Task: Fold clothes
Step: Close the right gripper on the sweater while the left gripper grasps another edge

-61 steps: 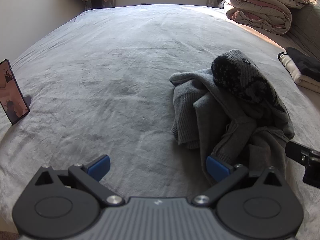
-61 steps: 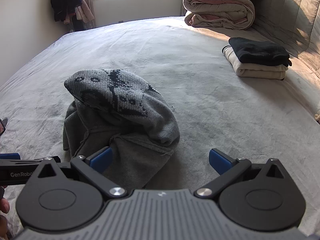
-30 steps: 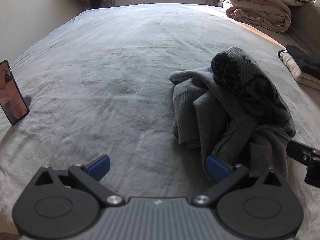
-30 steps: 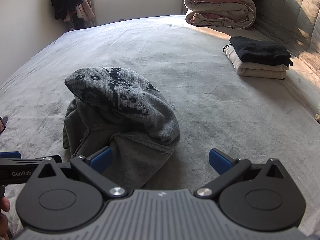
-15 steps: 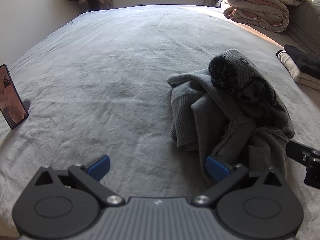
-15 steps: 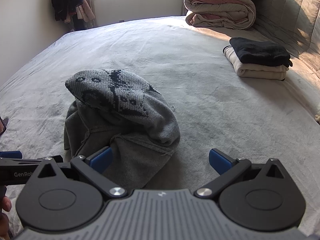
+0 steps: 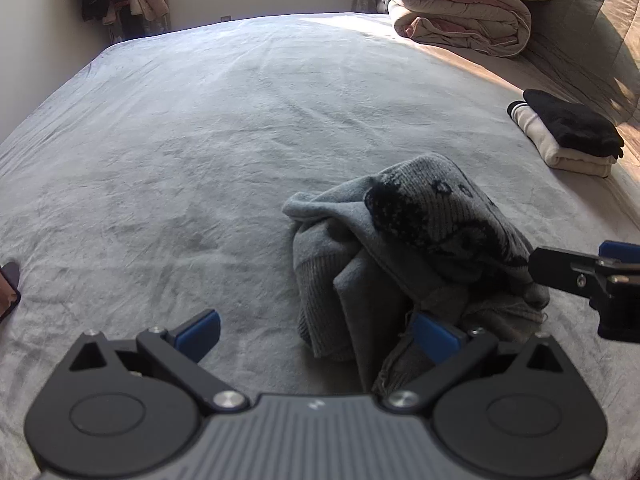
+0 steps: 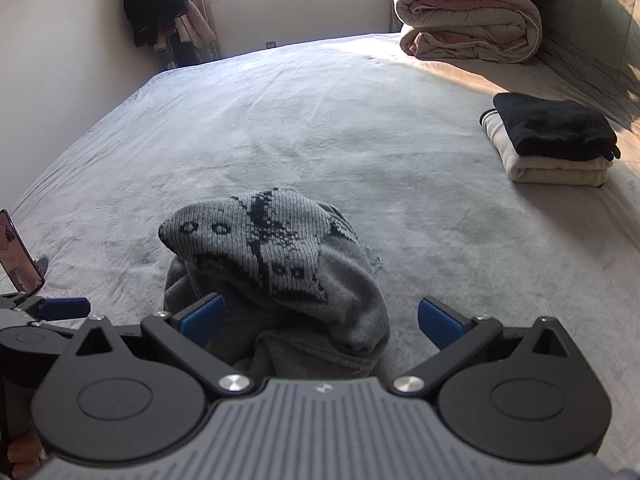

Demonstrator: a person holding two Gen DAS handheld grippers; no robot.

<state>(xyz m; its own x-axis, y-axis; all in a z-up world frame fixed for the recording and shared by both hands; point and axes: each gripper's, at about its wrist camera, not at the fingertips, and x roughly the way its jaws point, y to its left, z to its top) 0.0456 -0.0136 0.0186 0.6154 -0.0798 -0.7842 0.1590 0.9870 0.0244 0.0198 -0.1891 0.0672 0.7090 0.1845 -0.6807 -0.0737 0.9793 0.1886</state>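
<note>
Right claw (image 8: 318, 322) has advanced, now straddling the crumpled sweater (image 8: 280, 264).

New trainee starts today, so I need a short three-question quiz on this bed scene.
1. True or false: both grippers have open jaws.
2. What lies on top of the folded stack? A) black garment B) grey sweater C) phone
3. Fill in: the grey sweater lies ____, not folded.

Key: 1 true: left gripper and right gripper are open. 2 A: black garment. 3 crumpled.
</note>
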